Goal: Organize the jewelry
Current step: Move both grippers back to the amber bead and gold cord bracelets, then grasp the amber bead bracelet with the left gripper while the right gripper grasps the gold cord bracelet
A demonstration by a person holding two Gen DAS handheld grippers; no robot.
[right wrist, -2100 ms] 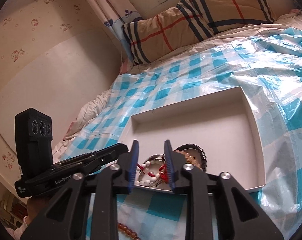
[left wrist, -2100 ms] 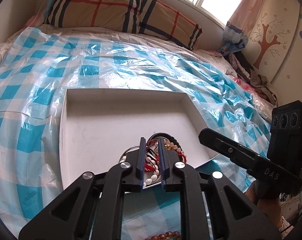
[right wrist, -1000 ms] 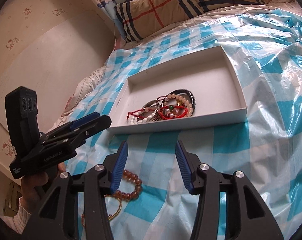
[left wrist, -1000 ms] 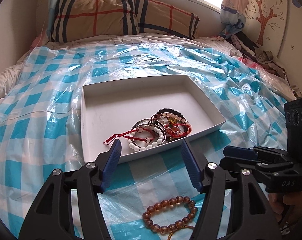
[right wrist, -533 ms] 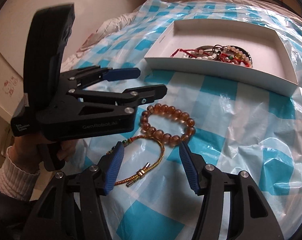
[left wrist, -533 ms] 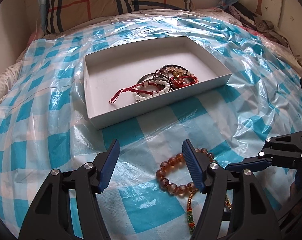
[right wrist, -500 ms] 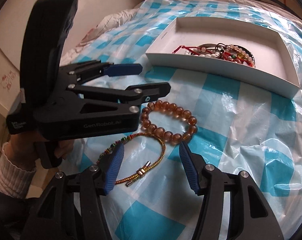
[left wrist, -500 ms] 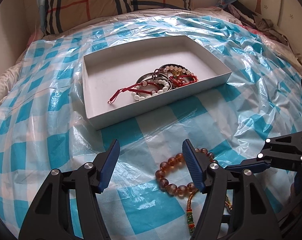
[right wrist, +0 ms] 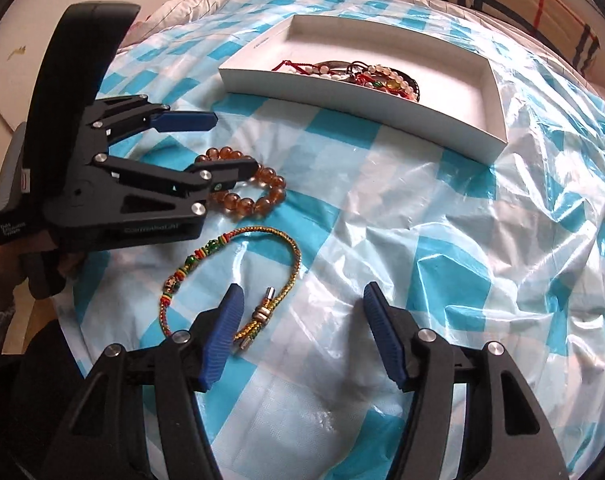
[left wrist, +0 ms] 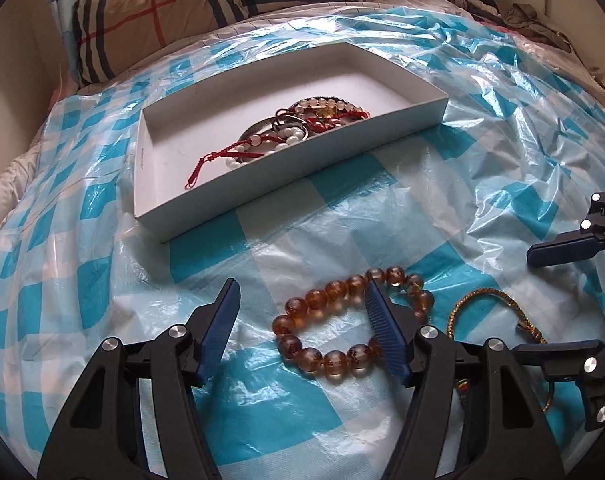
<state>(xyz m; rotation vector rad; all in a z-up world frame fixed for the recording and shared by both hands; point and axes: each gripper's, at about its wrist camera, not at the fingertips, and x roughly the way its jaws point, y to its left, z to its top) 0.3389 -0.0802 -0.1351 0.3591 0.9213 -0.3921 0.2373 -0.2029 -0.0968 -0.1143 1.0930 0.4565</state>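
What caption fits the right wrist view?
Open right tongs over a gold cord bracelet; open left tongs at the amber bracelet, box beyond.

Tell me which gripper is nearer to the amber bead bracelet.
Left. The left gripper is open right over the amber bead bracelet, one finger across it. The right gripper is farther away, beside the gold cord bracelet.

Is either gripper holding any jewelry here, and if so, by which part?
Nothing is held. The left gripper and right gripper are both open above the amber bead bracelet and gold braided cord bracelet.
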